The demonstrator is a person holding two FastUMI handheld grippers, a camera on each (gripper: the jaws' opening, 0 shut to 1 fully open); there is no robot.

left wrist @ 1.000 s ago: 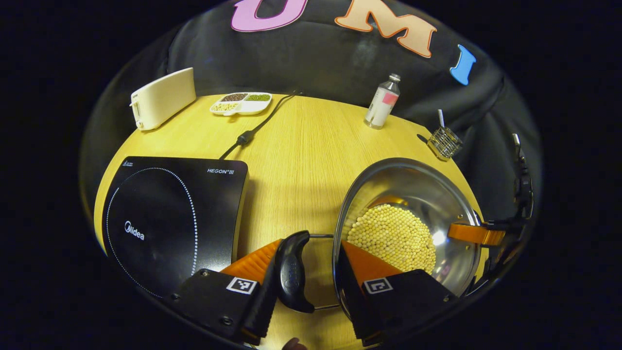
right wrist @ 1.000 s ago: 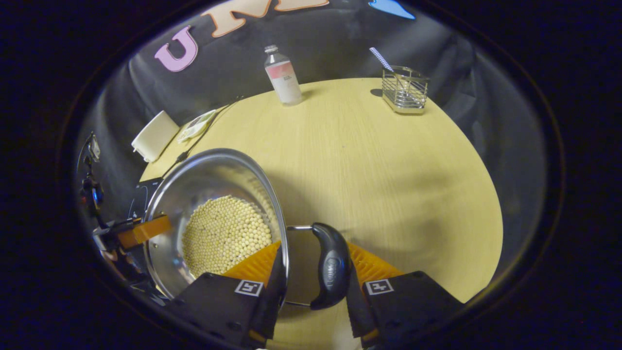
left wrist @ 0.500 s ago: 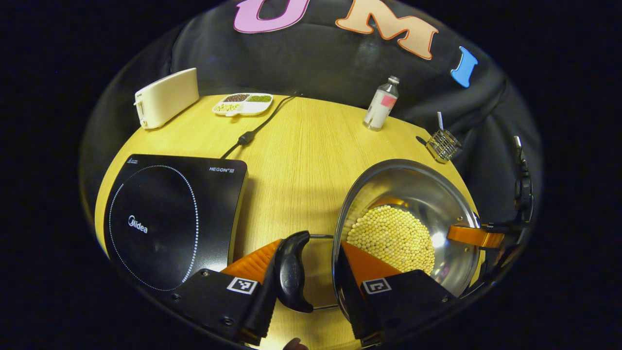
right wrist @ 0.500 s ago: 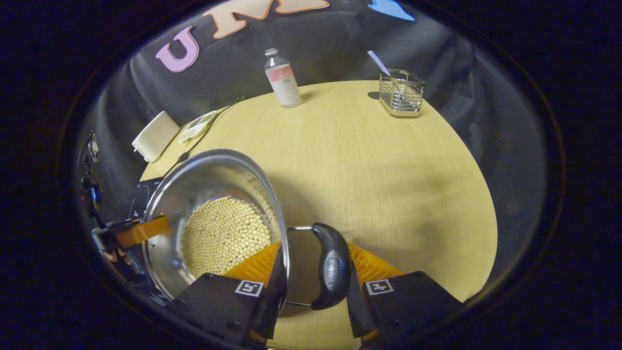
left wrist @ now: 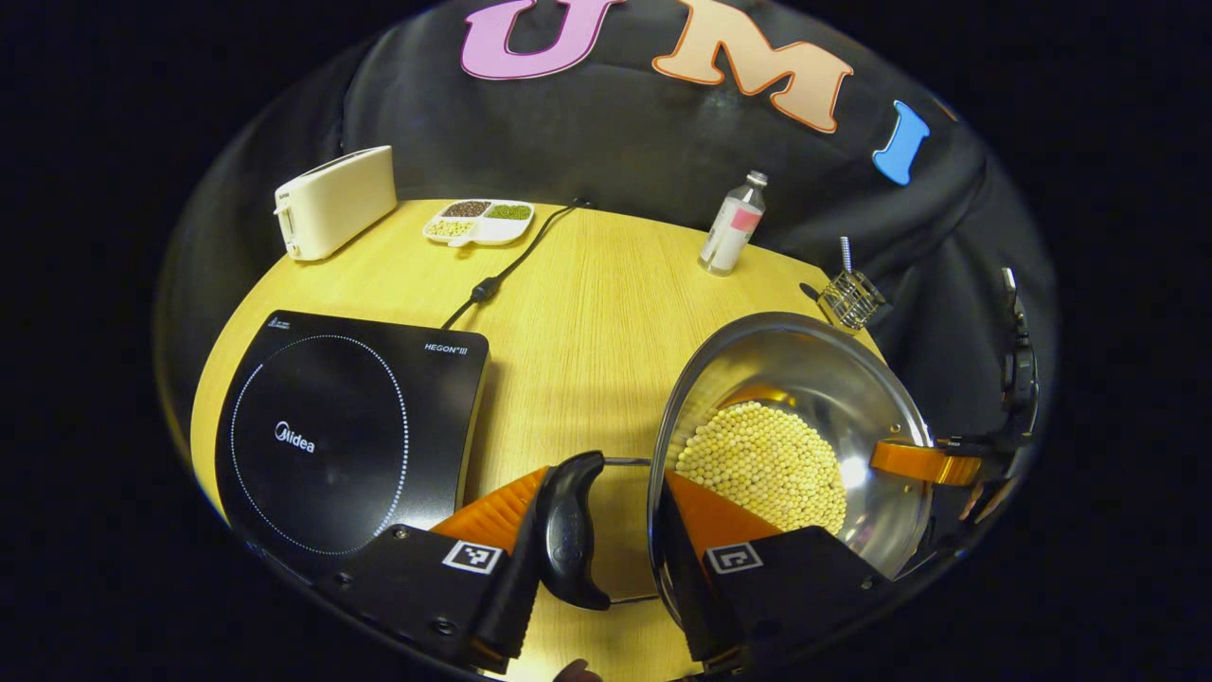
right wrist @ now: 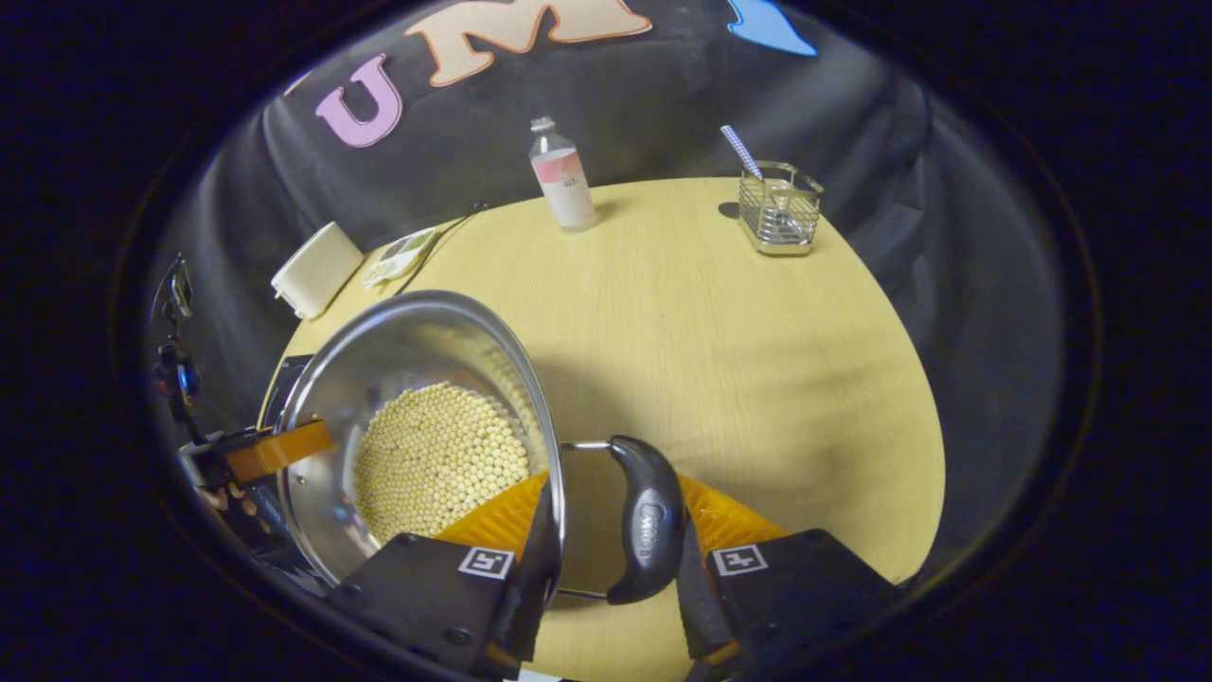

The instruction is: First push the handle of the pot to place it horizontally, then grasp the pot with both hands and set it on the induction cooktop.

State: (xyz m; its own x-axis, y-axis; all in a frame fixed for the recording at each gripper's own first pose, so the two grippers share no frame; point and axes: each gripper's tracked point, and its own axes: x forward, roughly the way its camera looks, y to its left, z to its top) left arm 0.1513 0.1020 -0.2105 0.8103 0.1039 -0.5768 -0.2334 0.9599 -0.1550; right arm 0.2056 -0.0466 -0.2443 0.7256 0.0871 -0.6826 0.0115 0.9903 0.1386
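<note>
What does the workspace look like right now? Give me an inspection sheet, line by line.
Surface: round wooden table.
Job's things: steel pot holding pale beans, off the black induction cooktop, which lies to its left in the left gripper view.
Clutter: toaster, divided dish, bottle, wire basket.
Grippers: left gripper and right gripper each straddle the pot rim and a black side handle.
Cables: black cord running from the cooktop to the table's far edge.
Surroundings: black cloth wall.
</note>
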